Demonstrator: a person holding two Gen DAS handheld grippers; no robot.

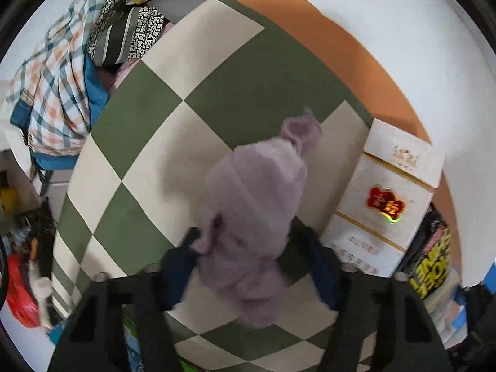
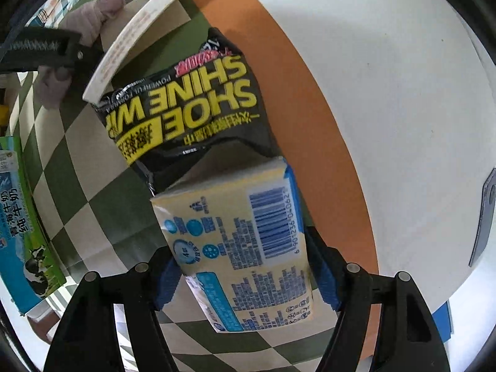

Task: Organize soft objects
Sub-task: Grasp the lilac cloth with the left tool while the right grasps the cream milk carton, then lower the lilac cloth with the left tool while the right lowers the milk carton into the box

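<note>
Left hand-held gripper [image 1: 248, 266] clamps a fuzzy lilac knitted garment [image 1: 257, 217]; right hand-held gripper [image 2: 245, 276] squeezes a glossy yellow rectangular tissue pack [image 2: 245, 248].

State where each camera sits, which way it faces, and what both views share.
Left wrist: on the left gripper, looking down its fingers at the purple plush garment they hold over the checkered mat.
Right wrist: on the right gripper, fingers gripping the tissue pack.
Shared: mat, garment, white box, shoe wipes pack.
</note>
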